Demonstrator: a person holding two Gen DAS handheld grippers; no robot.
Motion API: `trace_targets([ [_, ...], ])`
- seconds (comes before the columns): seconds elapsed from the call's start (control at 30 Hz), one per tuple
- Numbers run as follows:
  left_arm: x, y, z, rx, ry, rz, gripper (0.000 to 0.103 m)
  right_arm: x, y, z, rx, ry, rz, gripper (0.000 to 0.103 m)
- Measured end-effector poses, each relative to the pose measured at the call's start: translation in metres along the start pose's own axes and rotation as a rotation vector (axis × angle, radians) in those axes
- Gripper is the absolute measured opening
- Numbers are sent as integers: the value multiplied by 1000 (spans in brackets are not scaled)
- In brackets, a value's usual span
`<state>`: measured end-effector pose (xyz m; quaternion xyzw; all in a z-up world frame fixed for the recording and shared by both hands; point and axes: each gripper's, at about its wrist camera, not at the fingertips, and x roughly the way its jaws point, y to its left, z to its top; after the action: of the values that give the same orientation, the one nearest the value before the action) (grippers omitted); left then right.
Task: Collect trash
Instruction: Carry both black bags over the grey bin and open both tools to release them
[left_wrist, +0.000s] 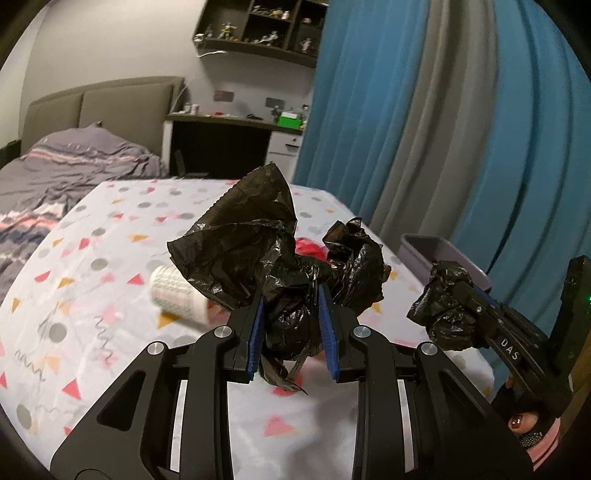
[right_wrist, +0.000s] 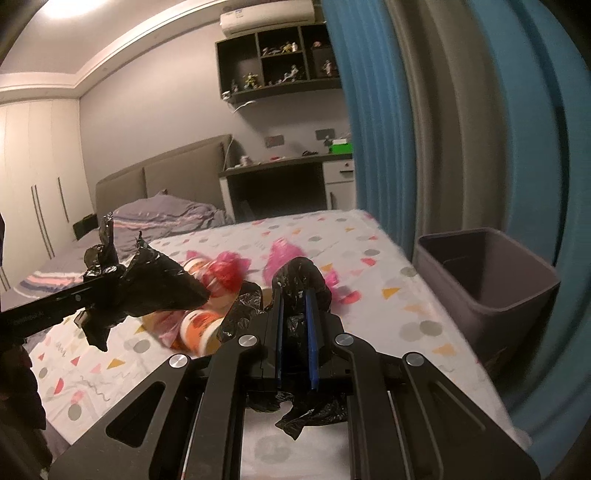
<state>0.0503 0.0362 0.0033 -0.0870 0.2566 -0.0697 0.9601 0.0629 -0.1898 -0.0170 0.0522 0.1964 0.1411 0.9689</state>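
Observation:
A black plastic trash bag (left_wrist: 273, 236) is held up over the patterned table (left_wrist: 110, 229) between both grippers. My left gripper (left_wrist: 291, 299) is shut on one bunched edge of the bag. My right gripper (right_wrist: 295, 299) is shut on another bunched part of the bag (right_wrist: 299, 277); it shows at the right of the left wrist view (left_wrist: 454, 306). The left gripper with its bag edge (right_wrist: 147, 280) shows at the left of the right wrist view. On the table lie a white patterned cup (left_wrist: 177, 291), orange and white cups (right_wrist: 199, 325) and pink-red wrappers (right_wrist: 284, 254).
A grey bin (right_wrist: 491, 288) stands at the table's right edge by the blue curtain (right_wrist: 369, 129). A bed (left_wrist: 55, 177) and a desk (left_wrist: 236, 125) lie beyond the table.

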Motion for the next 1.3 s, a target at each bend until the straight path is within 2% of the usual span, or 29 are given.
trace_targets([
  [0.23, 23, -59, 21, 73, -27, -88, 26, -11, -39, 20, 21, -67, -78, 12],
  [0.53, 77, -143, 45, 121, -45, -218, 27, -12, -105, 49, 21, -142, -238, 12],
  [0.77, 125, -195, 56, 186, -69, -213, 27, -5, -157, 67, 53, -187, -326, 11],
  [0.87, 144, -209, 59, 188, -55, -232, 27, 1, -174, 72, 65, -193, -348, 11],
  [1.1, 188, -239, 64, 180, -29, -281, 27, 17, -193, 74, 53, -181, -382, 11],
  [1.3, 214, -258, 57, 206, 12, -279, 27, 29, -205, 73, 73, -163, -410, 11],
])
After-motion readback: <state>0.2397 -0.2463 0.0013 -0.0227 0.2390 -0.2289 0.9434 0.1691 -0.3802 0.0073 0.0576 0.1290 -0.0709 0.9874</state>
